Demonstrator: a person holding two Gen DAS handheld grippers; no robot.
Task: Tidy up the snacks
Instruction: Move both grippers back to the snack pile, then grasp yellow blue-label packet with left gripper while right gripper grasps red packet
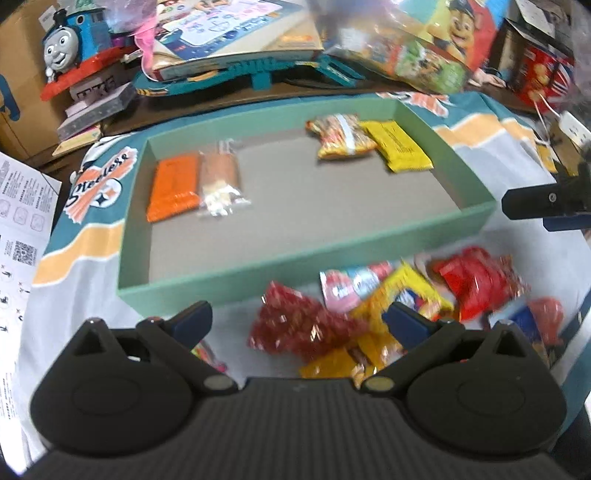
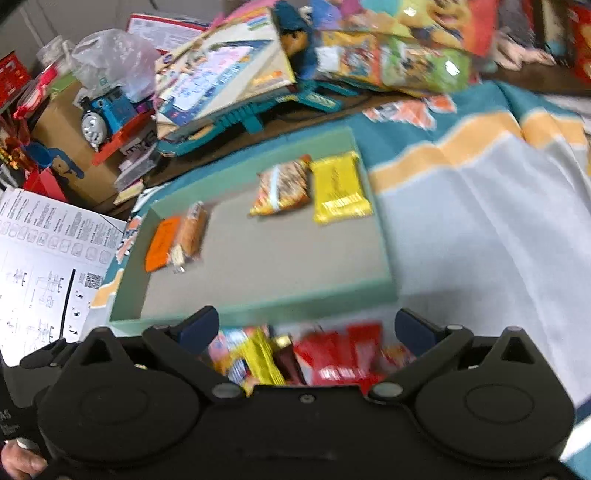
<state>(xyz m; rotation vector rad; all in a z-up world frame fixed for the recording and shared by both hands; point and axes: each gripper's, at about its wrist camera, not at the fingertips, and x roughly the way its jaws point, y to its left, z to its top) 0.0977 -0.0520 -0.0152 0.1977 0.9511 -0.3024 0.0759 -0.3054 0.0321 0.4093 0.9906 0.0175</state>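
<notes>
The box (image 1: 258,291) was green with a gray floor, and it lay flat on a cloth (image 1: 92,280). Four snacks were already inside. An orange pack (image 1: 171,192) and a clear pack (image 1: 219,182) lay side by side, touching, near the left wall. A striped pack (image 1: 341,136) and a yellow pack (image 1: 400,146) lay side by side at the far right corner. The middle of the box was bare.

Most of the job looked undone. A pile (image 1: 388,317) of loose snacks sat on the cloth just outside the near wall of the box. It had red, yellow, pink and blue packs all mixed up, too blurry to count.

The left tool (image 1: 297,317) was open and held nothing. It hung over the left part of the pile. The right tool (image 2: 306,328) was open and empty too, above the pile, with red and yellow packs between its fingers.

The cloth had teal, orange and pale stripes, and it covered the worktop. A paper sheet (image 2: 44,258) with small print lay to the left. Behind the box the room was messy. There was a blue toy train (image 1: 70,40), a big picture book (image 1: 236,33), shiny toy bags (image 1: 424,55) and a cardboard carton (image 1: 18,74).
</notes>
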